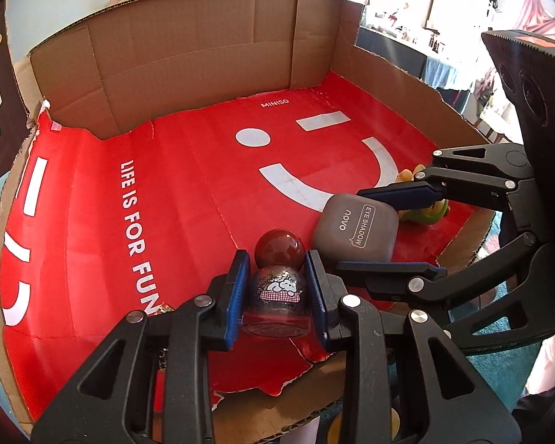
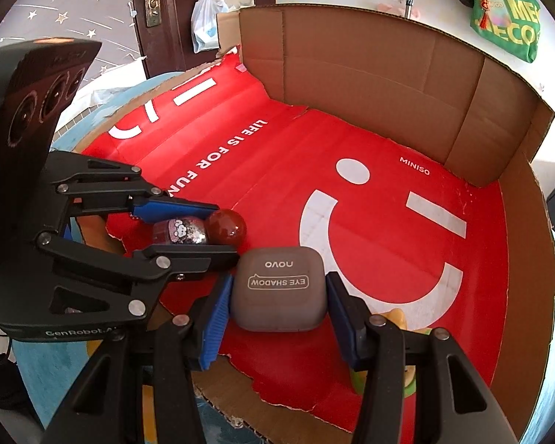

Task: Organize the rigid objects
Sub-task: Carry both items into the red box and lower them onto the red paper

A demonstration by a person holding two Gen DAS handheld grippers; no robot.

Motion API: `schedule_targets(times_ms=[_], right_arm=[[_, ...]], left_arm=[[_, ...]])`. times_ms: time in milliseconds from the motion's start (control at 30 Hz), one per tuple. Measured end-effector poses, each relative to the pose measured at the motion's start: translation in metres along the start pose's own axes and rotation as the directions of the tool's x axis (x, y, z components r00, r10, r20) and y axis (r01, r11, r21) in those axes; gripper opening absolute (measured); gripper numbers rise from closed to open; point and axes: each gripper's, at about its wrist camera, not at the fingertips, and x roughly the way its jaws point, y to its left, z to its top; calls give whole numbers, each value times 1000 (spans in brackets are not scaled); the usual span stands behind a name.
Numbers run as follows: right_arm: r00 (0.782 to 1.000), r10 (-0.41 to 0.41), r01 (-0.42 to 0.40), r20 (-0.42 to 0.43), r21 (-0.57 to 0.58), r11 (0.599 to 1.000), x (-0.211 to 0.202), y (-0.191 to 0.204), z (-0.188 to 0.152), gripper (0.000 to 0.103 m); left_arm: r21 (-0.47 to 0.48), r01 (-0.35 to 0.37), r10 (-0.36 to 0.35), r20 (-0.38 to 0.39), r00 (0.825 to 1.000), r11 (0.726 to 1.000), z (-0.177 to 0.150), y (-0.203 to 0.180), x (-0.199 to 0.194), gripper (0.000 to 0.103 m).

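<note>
A small glittery bottle (image 1: 277, 301) with a round dark-red cap (image 1: 279, 248) lies between the fingers of my left gripper (image 1: 278, 266), which is shut on it, low over the red box floor (image 1: 188, 185). It also shows in the right wrist view (image 2: 183, 232). A grey "novo eye shadow" case (image 2: 281, 288) lies between the fingers of my right gripper (image 2: 277, 286), whose pads sit close at its sides; the grip looks closed on it. The case also shows in the left wrist view (image 1: 355, 233), right of the bottle.
A shallow cardboard box with brown walls (image 1: 188, 55) holds the red MINISO sheet. A yellow-green toy (image 1: 431, 209) lies behind the right gripper near the box's torn near edge (image 2: 277, 399). A blue surface lies under the box.
</note>
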Motion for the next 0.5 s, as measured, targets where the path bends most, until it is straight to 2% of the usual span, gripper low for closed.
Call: schedule_targets(times_ms=[500], right_arm=[[1000,4,-4,6,-13,1000,0,0,-1,53]], left_arm=[[2,-2,2,4,1000,1000,0,-1,0,29]])
